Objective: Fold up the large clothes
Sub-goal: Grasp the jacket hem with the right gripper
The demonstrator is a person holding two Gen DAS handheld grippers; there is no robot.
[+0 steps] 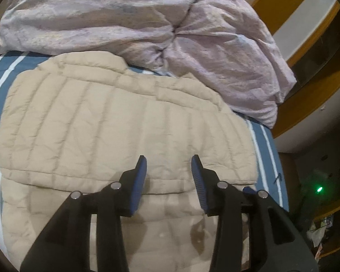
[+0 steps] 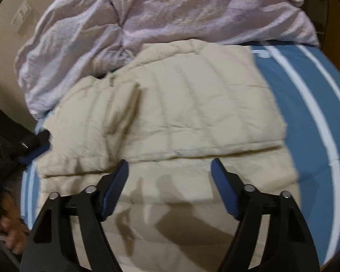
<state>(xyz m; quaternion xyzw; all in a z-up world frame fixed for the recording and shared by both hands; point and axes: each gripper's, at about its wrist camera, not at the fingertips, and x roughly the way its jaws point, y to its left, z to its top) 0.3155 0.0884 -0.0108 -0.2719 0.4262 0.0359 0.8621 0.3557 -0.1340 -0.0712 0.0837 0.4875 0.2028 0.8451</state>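
Note:
A beige quilted puffer jacket [image 1: 115,122] lies flat on the blue striped bed, with its far part folded over the near part along a crosswise edge. It also shows in the right wrist view [image 2: 192,104]. My left gripper [image 1: 168,158] is open and empty, hovering just above the fold edge. My right gripper [image 2: 170,162] is open wide and empty, also above the fold edge. The left gripper's tip [image 2: 37,144] shows at the jacket's left edge in the right wrist view.
A crumpled lilac duvet [image 1: 147,22] is piled at the far side of the bed, also in the right wrist view [image 2: 170,11]. The blue sheet with white stripes [image 2: 306,95] shows beside the jacket. Wooden furniture [image 1: 306,95] stands at the right.

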